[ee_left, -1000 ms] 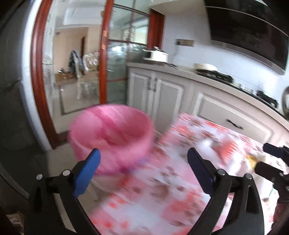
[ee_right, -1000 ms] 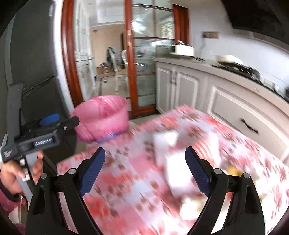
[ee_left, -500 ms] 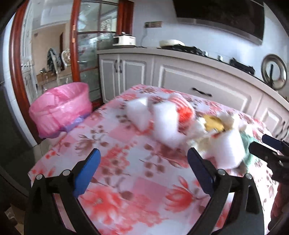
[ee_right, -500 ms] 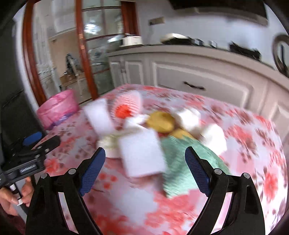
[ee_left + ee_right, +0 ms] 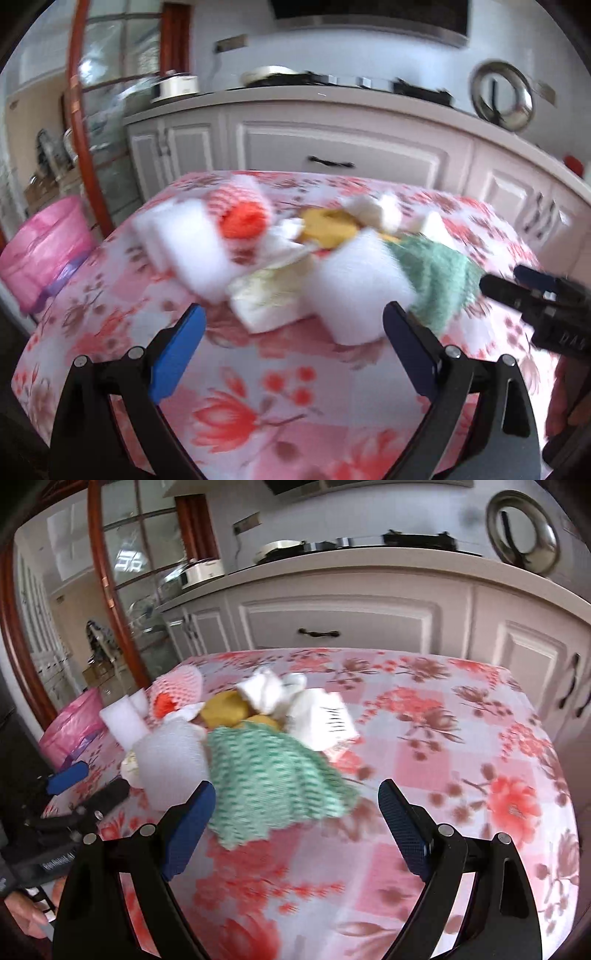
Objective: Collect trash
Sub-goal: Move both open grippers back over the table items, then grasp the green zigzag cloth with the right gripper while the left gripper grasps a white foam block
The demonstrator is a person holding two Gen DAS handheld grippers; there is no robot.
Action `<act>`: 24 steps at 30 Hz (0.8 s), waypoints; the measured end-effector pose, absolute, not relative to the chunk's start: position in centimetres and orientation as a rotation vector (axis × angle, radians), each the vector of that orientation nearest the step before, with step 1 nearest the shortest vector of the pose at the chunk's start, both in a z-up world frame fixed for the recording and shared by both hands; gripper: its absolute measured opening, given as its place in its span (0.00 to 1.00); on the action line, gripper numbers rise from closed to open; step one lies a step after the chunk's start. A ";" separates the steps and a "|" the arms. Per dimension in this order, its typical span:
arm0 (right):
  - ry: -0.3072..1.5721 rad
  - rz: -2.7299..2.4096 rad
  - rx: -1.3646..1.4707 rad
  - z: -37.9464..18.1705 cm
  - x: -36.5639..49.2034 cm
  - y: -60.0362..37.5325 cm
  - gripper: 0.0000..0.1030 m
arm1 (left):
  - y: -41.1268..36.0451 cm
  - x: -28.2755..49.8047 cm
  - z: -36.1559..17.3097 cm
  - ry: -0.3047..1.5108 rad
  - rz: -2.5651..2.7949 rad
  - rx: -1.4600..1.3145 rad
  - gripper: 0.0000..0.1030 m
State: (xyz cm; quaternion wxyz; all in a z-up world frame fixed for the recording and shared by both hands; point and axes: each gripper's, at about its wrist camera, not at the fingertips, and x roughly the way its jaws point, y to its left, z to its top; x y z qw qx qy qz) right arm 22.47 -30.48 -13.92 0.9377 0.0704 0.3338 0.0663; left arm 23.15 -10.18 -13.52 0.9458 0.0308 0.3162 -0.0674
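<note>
A heap of trash lies on the floral tablecloth: white foam blocks, a red-and-white foam net, a yellow lump, crumpled white paper and a green checked cloth. My left gripper is open and empty, just short of the foam blocks. My right gripper is open and empty, over the near edge of the green cloth. A bin lined with a pink bag stands on the floor past the table's left end.
White kitchen cabinets and a counter with a stove run behind the table. A red-framed glass door stands at the left. The right half of the cloth holds no objects.
Both grippers have swung right, away from the pink bin, and come in toward the trash heap. Both stay open and empty.
</note>
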 end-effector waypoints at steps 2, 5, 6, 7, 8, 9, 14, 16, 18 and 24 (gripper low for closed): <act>0.678 0.120 0.159 -13.9 22.0 -31.6 0.82 | -11.7 23.3 -13.8 0.634 -0.152 0.133 0.91; 0.678 0.103 0.189 -14.2 21.7 -32.9 0.82 | -13.6 24.3 -14.4 0.646 -0.182 0.194 0.91; 0.679 0.099 0.195 -14.2 21.6 -33.0 0.82 | -14.0 24.6 -14.6 0.649 -0.184 0.204 0.91; 0.679 0.099 0.203 -14.3 21.6 -33.3 0.82 | -14.2 24.8 -14.7 0.648 -0.185 0.210 0.91; 0.678 0.100 0.205 -14.3 21.5 -33.4 0.82 | -14.4 25.1 -14.7 0.647 -0.185 0.216 0.91; 0.676 0.102 0.206 -14.3 21.5 -33.4 0.82 | -14.5 25.3 -14.8 0.644 -0.182 0.223 0.91; 0.677 0.123 0.186 -14.6 22.2 -33.2 0.82 | -14.7 26.1 -15.0 0.632 -0.154 0.200 0.84; 0.683 0.132 0.176 -14.7 22.8 -33.0 0.82 | -14.7 26.1 -15.2 0.638 -0.162 0.188 0.60; 0.688 0.143 0.178 -14.7 23.3 -32.9 0.82 | -14.3 25.8 -15.0 0.631 -0.164 0.175 0.52; 0.721 0.217 0.144 -15.4 25.4 -31.1 0.82 | -12.5 24.3 -14.6 0.631 -0.168 0.139 0.34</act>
